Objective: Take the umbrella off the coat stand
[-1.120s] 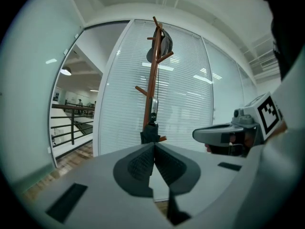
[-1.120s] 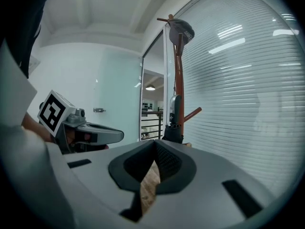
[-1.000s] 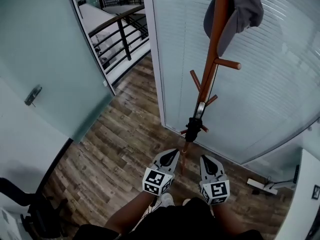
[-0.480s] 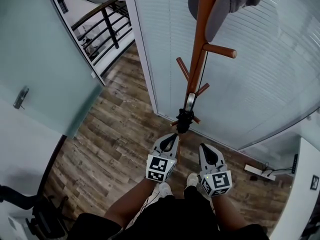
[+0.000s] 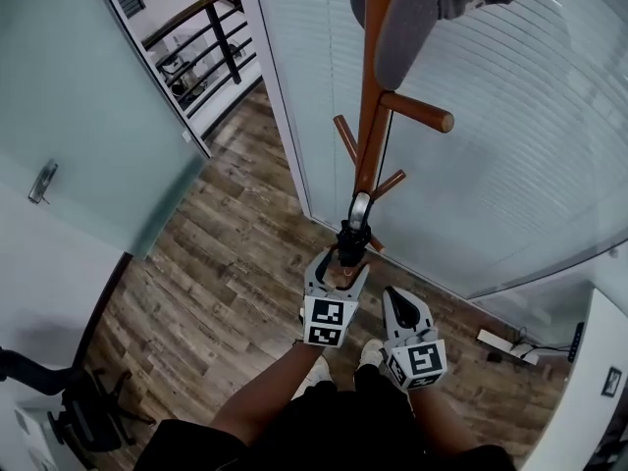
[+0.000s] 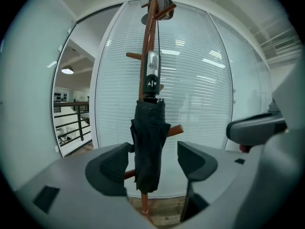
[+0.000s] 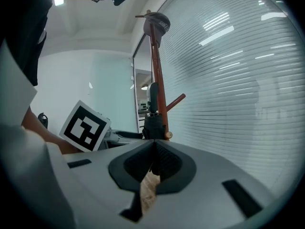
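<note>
A folded black umbrella (image 5: pixel 350 245) with a silver-grey handle hangs low on the brown wooden coat stand (image 5: pixel 371 116); a grey cap (image 5: pixel 422 18) sits at the stand's top. My left gripper (image 5: pixel 337 263) has reached the umbrella and its jaws are opening. In the left gripper view the umbrella (image 6: pixel 147 142) hangs between the wide-apart pads; the left pad is at its fabric and the right pad stands clear of it. My right gripper (image 5: pixel 397 304) sits lower right of the left one. In the right gripper view its jaws (image 7: pixel 153 163) are shut on nothing, with the umbrella (image 7: pixel 152 119) ahead.
White slatted blinds (image 5: pixel 510 145) stand right behind the stand. A frosted glass door (image 5: pixel 88 126) with a handle is at left, and a dark railing (image 5: pixel 211 37) lies beyond it. A white power strip (image 5: pixel 500 341) lies on the wood floor at right. A black chair base (image 5: pixel 78 415) is at lower left.
My left gripper moved forward to the umbrella and its jaws went from shut to wide apart around it. The right gripper crept forward a little and stayed shut.
</note>
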Demonstrator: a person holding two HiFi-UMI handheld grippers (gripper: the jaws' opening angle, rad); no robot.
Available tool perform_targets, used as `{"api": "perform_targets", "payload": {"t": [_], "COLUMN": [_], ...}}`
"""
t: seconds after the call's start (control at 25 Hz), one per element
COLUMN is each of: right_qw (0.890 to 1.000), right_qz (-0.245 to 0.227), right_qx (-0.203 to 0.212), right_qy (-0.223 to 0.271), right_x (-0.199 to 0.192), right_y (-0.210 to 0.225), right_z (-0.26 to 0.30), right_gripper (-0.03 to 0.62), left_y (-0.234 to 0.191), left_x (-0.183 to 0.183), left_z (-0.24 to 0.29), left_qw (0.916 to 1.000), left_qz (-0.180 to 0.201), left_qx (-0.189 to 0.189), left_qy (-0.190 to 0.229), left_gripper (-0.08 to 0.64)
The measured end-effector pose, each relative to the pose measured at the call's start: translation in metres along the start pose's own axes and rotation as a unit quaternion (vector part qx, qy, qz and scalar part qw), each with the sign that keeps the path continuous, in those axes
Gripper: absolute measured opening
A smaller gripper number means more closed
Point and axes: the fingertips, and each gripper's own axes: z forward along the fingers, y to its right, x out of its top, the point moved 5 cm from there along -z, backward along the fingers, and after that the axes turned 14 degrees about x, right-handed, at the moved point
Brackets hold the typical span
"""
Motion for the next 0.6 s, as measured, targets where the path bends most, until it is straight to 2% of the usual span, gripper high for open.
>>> {"api": "perform_targets", "payload": {"t": [0.24, 0.6], "right_qw": [1.000, 1.000], "right_qz": [-0.010, -0.006], "right_qx": [0.003, 0.017], "right_qy": [0.001, -0.010], "right_x": [0.007, -0.001], "right_y": [0.020, 0.036], "right_z": [-0.001, -0.001], "right_gripper": [0.006, 0.006], "left_y": [-0.007, 0.003], "left_x": [0.001, -0.004], "left_z": [0.022, 0.039], "left_qw": [0.9996, 0.9995], "left_qz": [0.028, 0.024], "left_qx": [0.006, 0.015], "left_qy": [-0.005, -0.016], "left_gripper": [0.327, 0.324]}}
